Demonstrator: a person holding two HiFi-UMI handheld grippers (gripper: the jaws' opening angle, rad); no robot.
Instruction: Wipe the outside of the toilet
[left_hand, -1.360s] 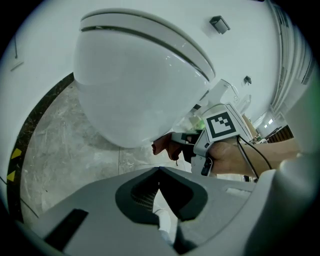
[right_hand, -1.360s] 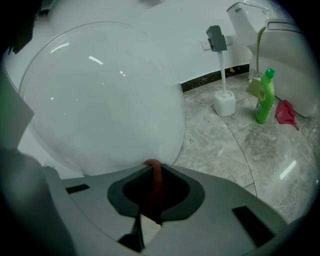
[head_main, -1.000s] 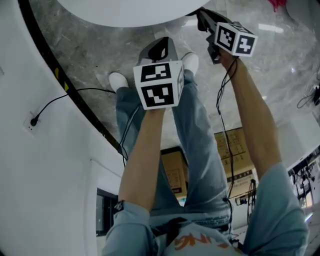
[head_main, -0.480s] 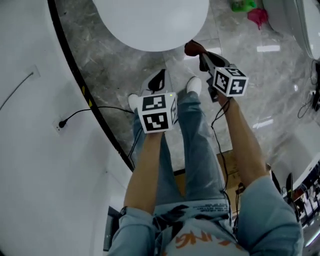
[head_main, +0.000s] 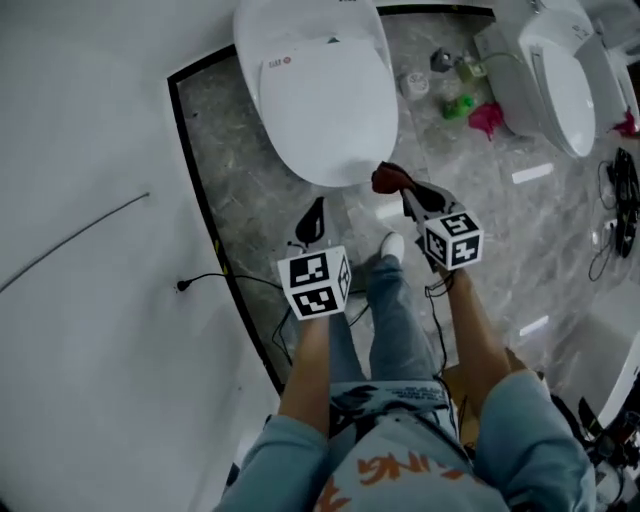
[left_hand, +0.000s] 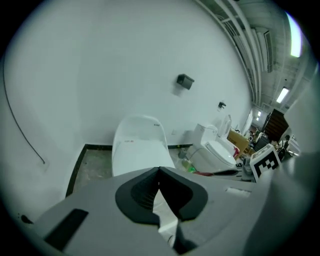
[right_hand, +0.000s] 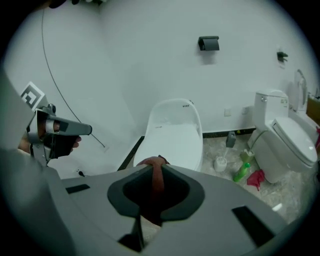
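Overhead, the white toilet (head_main: 320, 100) stands lid-down against the wall. The right gripper (head_main: 402, 192) holds a reddish-brown cloth (head_main: 386, 178) at its front rim, perhaps touching it. The left gripper (head_main: 313, 216) hangs nearby over the floor (head_main: 240, 150). Along the left gripper, its fingers meet at the tips, empty, with the toilet beyond. Along the right, the fingers are clenched on the cloth, with the toilet ahead.

The white smooth toilet (head_main: 320, 90) stands with its oval lid shut, on the grey stone floor (head_main: 250, 170) by the white wall (head_main: 90, 150). A small red-brown cloth (head_main: 387, 179) is pinched in the right tool (head_main: 403, 193). It hangs just by the toilet's front edge.
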